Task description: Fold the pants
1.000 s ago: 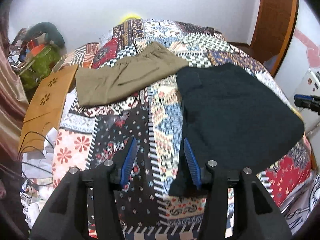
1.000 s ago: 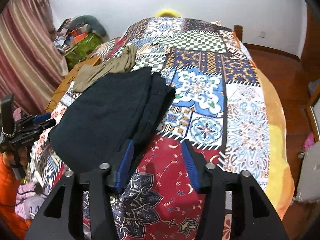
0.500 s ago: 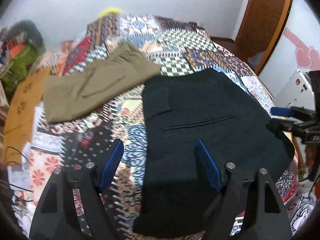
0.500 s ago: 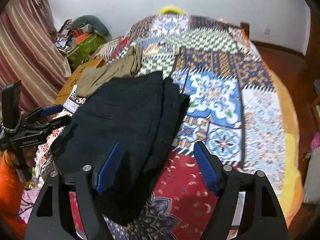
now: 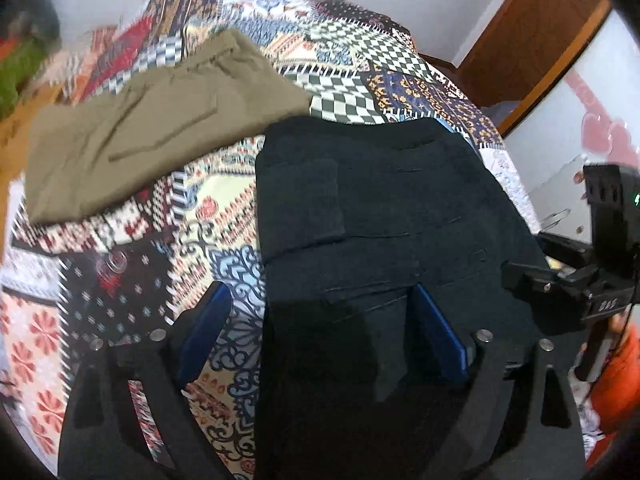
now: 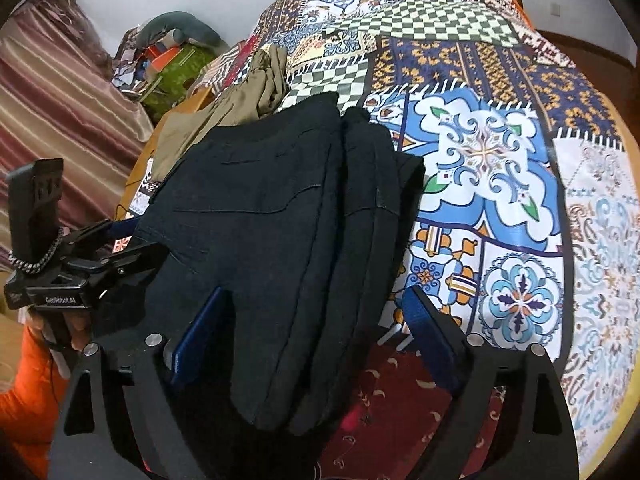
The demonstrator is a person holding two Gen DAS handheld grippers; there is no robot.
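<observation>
Black folded fabric pants (image 5: 384,216) lie flat on the patchwork-patterned bedspread (image 6: 500,160), long axis running across its near edge, between my two tools. My left gripper (image 5: 320,320) and right gripper (image 6: 316,320) have just been opening; both straddle the pants' ends, pads not pressing the cloth.

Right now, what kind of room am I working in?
Most likely a bedroom in a home. A bed with a patchwork quilt fills the view, with black pants and khaki pants laid on it, a wooden door and a striped curtain at the sides.
</observation>
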